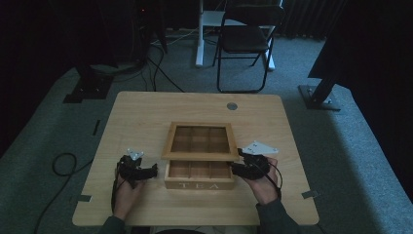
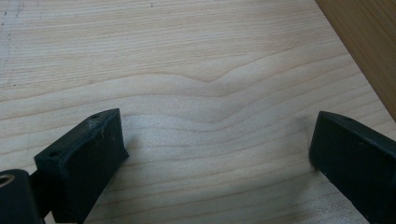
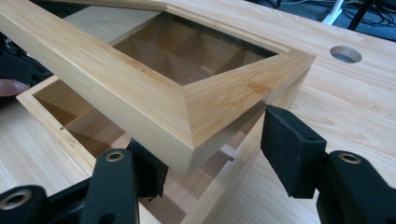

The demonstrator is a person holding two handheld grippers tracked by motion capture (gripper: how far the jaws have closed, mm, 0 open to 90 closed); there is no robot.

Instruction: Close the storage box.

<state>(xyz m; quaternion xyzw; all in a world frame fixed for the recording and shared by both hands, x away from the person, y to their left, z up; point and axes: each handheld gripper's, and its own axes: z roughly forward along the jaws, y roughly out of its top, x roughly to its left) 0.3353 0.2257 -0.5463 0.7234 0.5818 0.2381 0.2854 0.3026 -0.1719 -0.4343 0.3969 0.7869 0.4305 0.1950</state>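
A wooden tea box (image 1: 199, 185) marked TEA stands at the middle of the table near its front. Its glass-windowed lid (image 1: 199, 155) is tilted up at the front over empty compartments. My right gripper (image 1: 234, 168) is at the box's right front corner, open. In the right gripper view the lid's corner (image 3: 224, 102) lies between the jaws of that gripper (image 3: 210, 140), one jaw under the lid, the other outside the box base (image 3: 29, 101). My left gripper (image 1: 154, 169) is open just left of the box, low over bare table (image 2: 201, 60), its jaws (image 2: 219, 135) wide apart, the box wall (image 2: 369, 42) beside it.
A round cable hole (image 1: 232, 106) sits in the table's far side, also in the right gripper view (image 3: 345, 54). Beyond the table stand a black folding chair (image 1: 246, 39) and dark stand bases (image 1: 87, 87). A cable loop (image 1: 63, 163) lies on the carpet at left.
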